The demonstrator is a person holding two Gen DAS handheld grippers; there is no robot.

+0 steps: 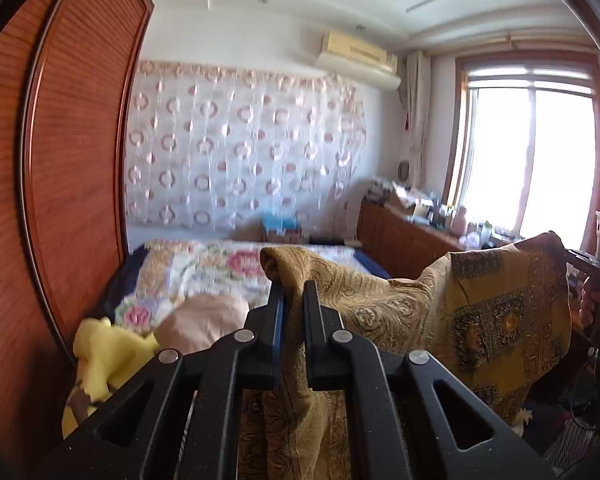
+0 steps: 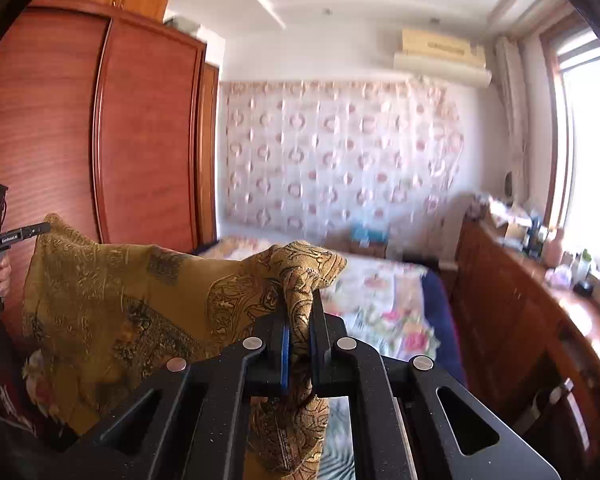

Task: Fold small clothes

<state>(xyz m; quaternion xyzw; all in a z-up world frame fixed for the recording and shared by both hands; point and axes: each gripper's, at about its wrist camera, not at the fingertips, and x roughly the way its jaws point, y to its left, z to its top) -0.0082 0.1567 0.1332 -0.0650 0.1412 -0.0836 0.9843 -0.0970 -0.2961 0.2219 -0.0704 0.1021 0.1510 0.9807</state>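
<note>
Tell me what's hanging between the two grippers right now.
The mustard patterned cloth spans between them, one end pinched in the left gripper, the other in the right gripper. Both wrist views show it, sagging slightly.

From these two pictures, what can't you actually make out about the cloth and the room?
- Mustard patterned cloth: its lower edge is hidden in both views by the left claw and right claw, so its garment type is unclear.
- Items on the sideboard: too small and washed out by window glare.
- Yellow thing on the bed, left view: partly hidden by the claw body.
</note>
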